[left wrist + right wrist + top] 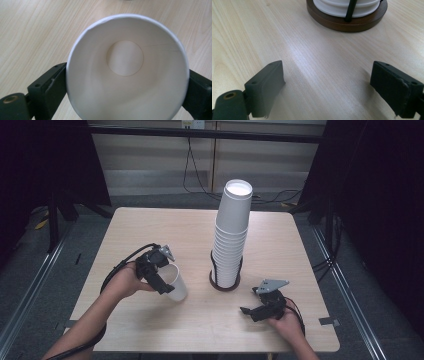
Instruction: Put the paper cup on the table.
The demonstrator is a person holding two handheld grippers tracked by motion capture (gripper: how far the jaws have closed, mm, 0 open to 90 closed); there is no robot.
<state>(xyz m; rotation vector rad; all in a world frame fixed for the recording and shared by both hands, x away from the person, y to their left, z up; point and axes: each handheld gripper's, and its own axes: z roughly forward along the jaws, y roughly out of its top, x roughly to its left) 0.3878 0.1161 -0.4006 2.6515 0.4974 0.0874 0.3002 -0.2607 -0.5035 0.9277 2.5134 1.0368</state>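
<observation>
- No brand, label or writing can be read on anything here; the cups are plain white.
- Left gripper: it sits on the near-left part of the table, and the single paper cup stands upright on the wood between its jaws.
- In the left gripper view the cup is seen from above, mouth open, with one black jaw against its rim on each side; the rim looks slightly pressed in at the left jaw, so the cup seems lightly held.
- Cup stack: a tall, leaning tower of white cups on a dark round base, at the table's middle, to the right of the single cup and apart from it.
- Right gripper: near right, low over the table, jaws wide with nothing between them; its own view shows the base ahead.
</observation>
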